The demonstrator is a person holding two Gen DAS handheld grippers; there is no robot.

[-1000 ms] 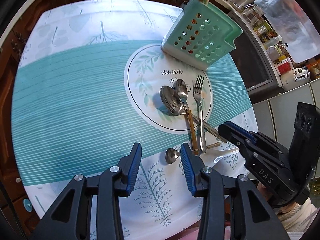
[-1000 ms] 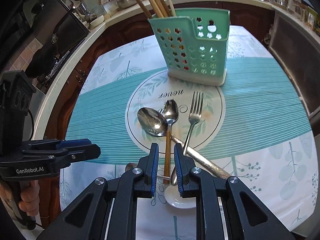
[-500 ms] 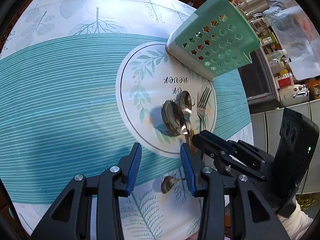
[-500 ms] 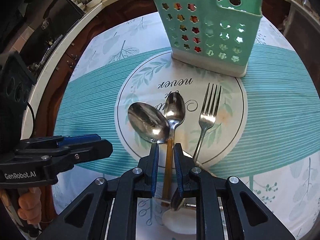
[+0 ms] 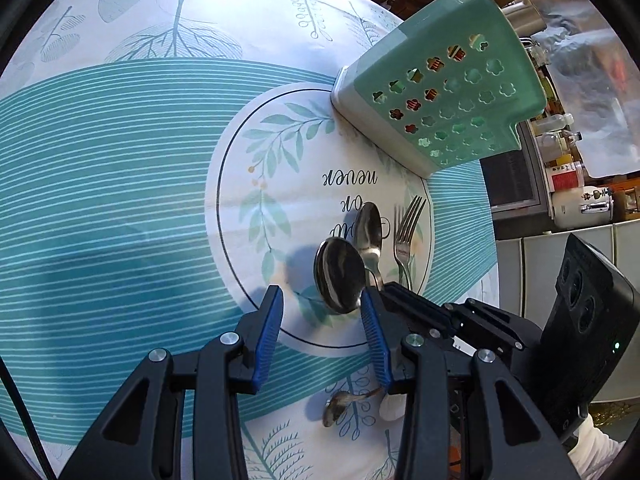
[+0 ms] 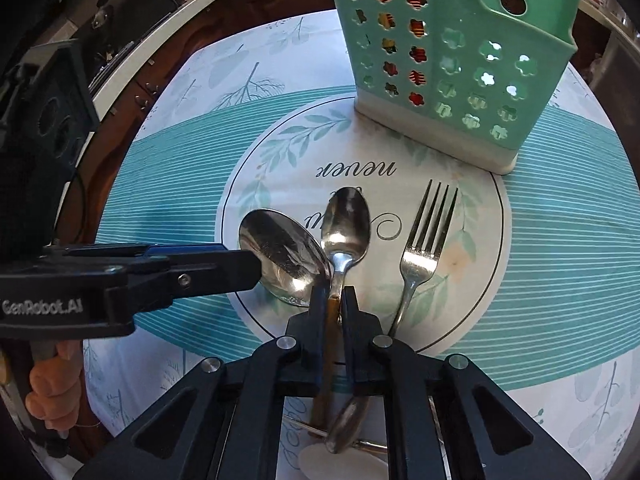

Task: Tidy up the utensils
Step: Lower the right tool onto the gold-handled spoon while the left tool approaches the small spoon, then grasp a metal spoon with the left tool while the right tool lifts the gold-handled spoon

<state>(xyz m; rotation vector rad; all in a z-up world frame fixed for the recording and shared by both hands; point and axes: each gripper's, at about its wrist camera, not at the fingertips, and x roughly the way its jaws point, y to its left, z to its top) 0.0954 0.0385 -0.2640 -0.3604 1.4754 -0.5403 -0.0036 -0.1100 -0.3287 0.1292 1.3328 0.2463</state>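
Note:
A green perforated utensil holder [image 6: 456,60] stands at the far side of the round table; it also shows in the left wrist view [image 5: 444,92]. A large spoon [image 6: 282,256], a wooden-handled spoon [image 6: 346,224] and a fork [image 6: 426,240] lie in front of it. My right gripper [image 6: 334,300] is nearly shut around the wooden-handled spoon's handle. My left gripper [image 5: 320,316] is open, its jaws beside the large spoon's bowl [image 5: 339,276], holding nothing.
A small spoon [image 5: 340,404] and a white ceramic spoon [image 6: 340,460] lie near the table's front edge. Chopsticks stand in the holder. Kitchen counters, bottles [image 5: 560,148] and an appliance ring the table.
Both grippers moved forward and down toward the utensils. The right gripper's fingers now straddle the wooden-handled spoon's handle; the left gripper now sits at the large spoon.

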